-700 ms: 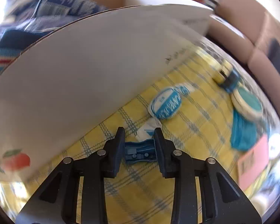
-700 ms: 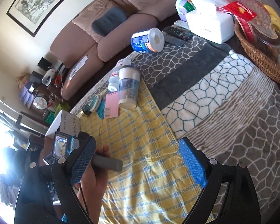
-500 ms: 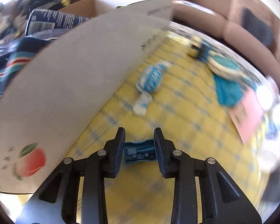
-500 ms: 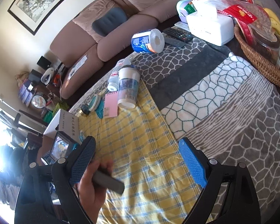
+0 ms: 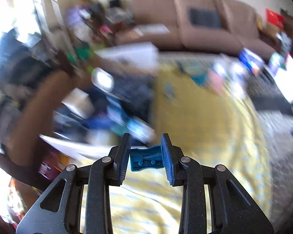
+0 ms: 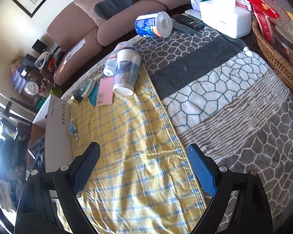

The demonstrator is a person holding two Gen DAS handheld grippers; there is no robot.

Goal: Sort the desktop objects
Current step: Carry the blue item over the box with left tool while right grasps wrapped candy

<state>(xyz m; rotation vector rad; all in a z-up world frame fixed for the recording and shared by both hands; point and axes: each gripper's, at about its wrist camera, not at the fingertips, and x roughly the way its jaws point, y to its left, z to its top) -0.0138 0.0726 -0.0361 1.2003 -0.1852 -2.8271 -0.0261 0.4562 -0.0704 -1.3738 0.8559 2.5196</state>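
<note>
Holding a small blue sharpener clamped in the left tongs, up off the yellow checked cloth beside the white box. Right tongs gape wide, nothing in them. My worry: that grip looks narrow, so a fast swing could flick the sharpener loose before reaching the box.

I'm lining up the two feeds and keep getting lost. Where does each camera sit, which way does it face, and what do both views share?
Left wrist: sits behind the left gripper, facing down over blurred yellow checked cloth toward the brown sofa; its fingers clamp a small blue plastic block.
Right wrist: sits behind the right gripper, open and empty, looking down the cloth to a white cardboard box and the sofa.
Shared: cloth, sofa.
</note>
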